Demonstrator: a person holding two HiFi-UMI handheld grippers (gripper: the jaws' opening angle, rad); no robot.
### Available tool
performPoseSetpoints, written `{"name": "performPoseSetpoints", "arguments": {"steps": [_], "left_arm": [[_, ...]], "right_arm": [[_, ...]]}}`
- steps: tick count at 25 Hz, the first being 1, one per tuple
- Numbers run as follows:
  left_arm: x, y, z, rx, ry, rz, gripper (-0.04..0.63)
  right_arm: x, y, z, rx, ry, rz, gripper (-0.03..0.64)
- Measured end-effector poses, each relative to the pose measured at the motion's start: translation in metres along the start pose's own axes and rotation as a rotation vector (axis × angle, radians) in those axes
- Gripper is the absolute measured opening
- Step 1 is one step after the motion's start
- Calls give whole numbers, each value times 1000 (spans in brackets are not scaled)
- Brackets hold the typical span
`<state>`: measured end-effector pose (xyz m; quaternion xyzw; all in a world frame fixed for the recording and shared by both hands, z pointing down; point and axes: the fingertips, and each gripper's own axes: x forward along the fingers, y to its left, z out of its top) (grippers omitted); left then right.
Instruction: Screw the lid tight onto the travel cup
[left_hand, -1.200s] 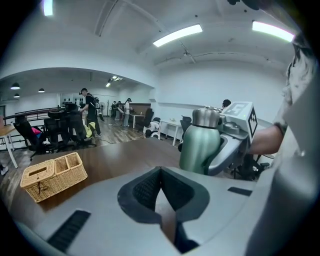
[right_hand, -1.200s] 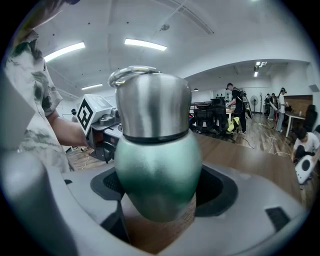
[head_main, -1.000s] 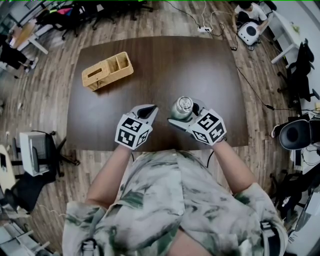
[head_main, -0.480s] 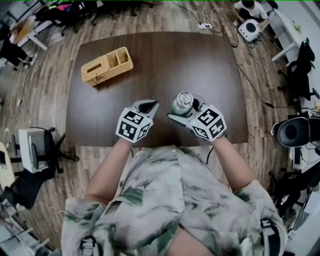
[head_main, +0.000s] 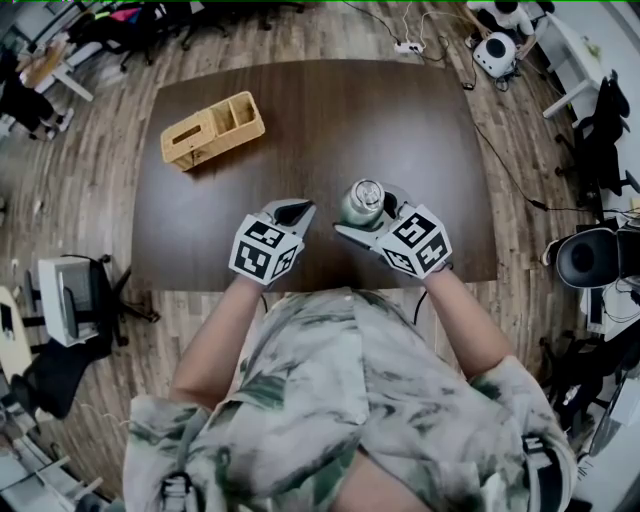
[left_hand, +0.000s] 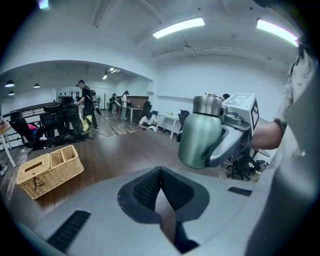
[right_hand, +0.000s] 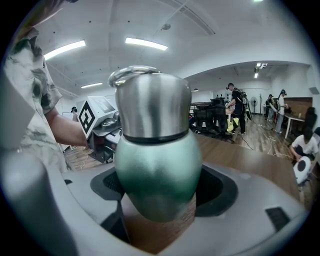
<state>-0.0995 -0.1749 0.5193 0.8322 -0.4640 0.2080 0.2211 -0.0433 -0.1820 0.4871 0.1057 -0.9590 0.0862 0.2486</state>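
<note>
**Head view with both gripper views: travel cup clamped on the right, left claw closed on nothing**

Head view, nearest the camera: I see the person's leaf-patterned shirt (head_main: 350, 400), with both bare forearms reaching over the near edge of the dark wooden table (head_main: 330, 120).

The left gripper (head_main: 293, 212) sits just past that edge. In the left gripper view I read its jaws as pressed together, the black pads (left_hand: 145, 190) meeting in a closed V with nothing between them; only table wood shows beyond.

The right gripper (head_main: 372, 228) is just beside it, to the right. The right gripper view shows its jaws closed against the rounded green body of the travel cup (right_hand: 157, 165), one pad on each flank. The cup (head_main: 360, 210) stands roughly upright, near the table's front edge and a little right of centre. I cannot tell whether its base touches the wood.

The steel lid (right_hand: 152, 105) sits on the cup's neck, with a ring at its top. I cannot judge how far it is screwed down.

From the left gripper view, the cup (left_hand: 200, 140) appears to the right of the closed left jaws, apart from them.

Further back, a wicker basket (head_main: 213, 135) with open compartments lies near the table's far left corner, well apart from both grippers.

Beyond the table I make out plank flooring (head_main: 90, 190), office chairs and seated people.
</note>
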Motion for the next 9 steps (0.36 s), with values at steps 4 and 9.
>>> {"name": "performPoseSetpoints", "arguments": {"steps": [4,9], "left_arm": [[0,0,1,1,-1,1,23],[5,-3,1,0,1,-2,23]], "right_arm": [[0,-1,-1,0,1,-3,400],[-2,-6,-5,2,4,-5,400]]}}
